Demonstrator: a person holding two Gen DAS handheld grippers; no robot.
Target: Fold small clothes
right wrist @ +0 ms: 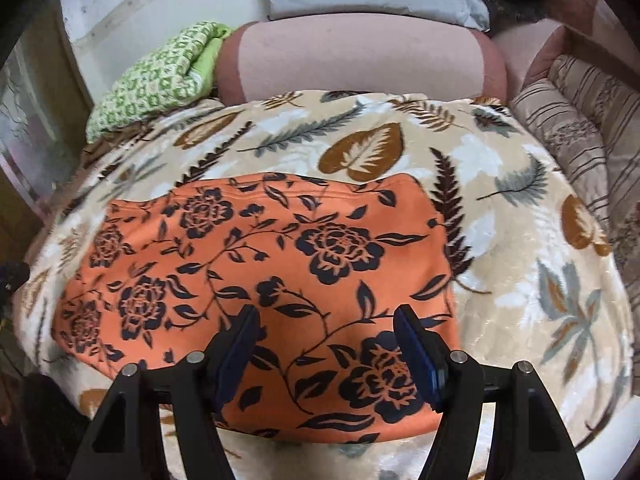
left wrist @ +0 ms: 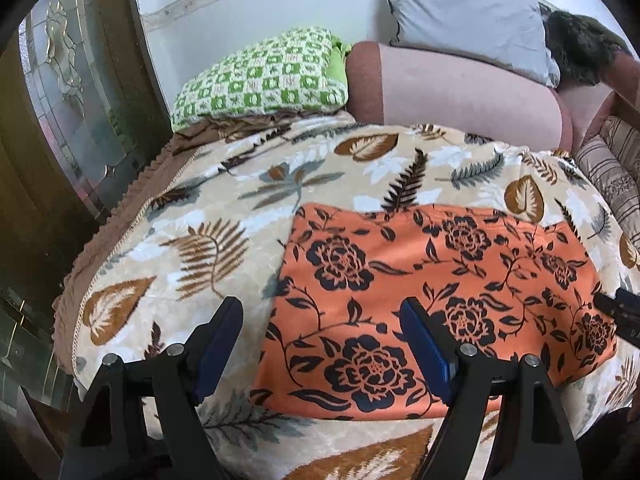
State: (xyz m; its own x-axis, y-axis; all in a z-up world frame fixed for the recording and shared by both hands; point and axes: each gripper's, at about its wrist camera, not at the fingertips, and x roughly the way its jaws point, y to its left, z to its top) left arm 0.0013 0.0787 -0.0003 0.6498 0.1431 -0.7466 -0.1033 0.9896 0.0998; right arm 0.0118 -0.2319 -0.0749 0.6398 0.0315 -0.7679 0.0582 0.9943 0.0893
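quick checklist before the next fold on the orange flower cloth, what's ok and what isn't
1. Orange floral cloth lies flat on the leaf-print blanket: ok.
2. Left gripper open, nothing between its fingers: ok.
3. Right gripper open, nothing held: ok.
4. Near edge of the cloth in view and unobstructed: ok.
5. Number of layers already folded: cannot tell.
6. Green checked pillow and pink bolster clear of the cloth: ok.
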